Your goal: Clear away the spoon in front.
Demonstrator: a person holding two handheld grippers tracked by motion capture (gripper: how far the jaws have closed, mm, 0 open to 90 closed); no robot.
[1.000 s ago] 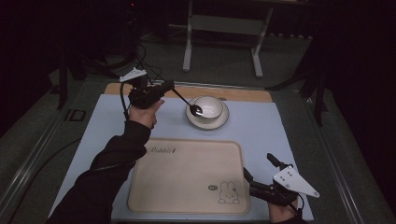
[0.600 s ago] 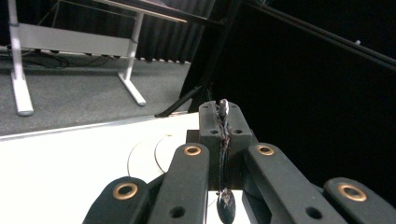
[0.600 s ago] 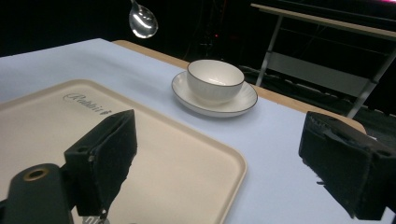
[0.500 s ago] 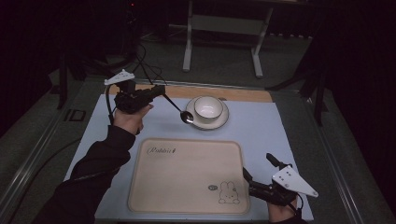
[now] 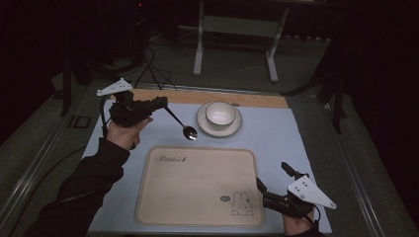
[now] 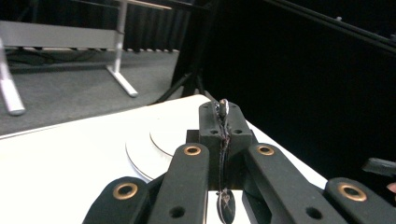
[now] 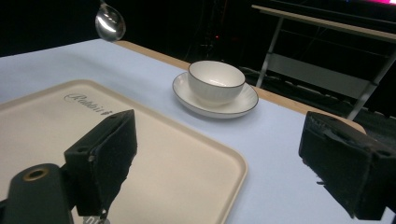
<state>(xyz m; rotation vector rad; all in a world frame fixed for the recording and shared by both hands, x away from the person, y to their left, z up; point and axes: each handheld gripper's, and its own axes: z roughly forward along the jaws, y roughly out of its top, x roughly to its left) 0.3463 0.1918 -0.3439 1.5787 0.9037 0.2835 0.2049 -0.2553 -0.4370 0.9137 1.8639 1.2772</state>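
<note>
Pinching a spoon [image 5: 181, 123] by its handle, the left gripper [image 5: 159, 103] holds it above the table, just left of the cup [image 5: 220, 113] and saucer [image 5: 219, 127]. The right gripper [image 5: 269, 189] rests by the tray [image 5: 197, 185], jaws spread wide and empty

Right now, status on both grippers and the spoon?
Left gripper shut on spoon, bowl end above the mat beside the saucer. Right gripper open, at tray corner. Nothing blocking.
</note>
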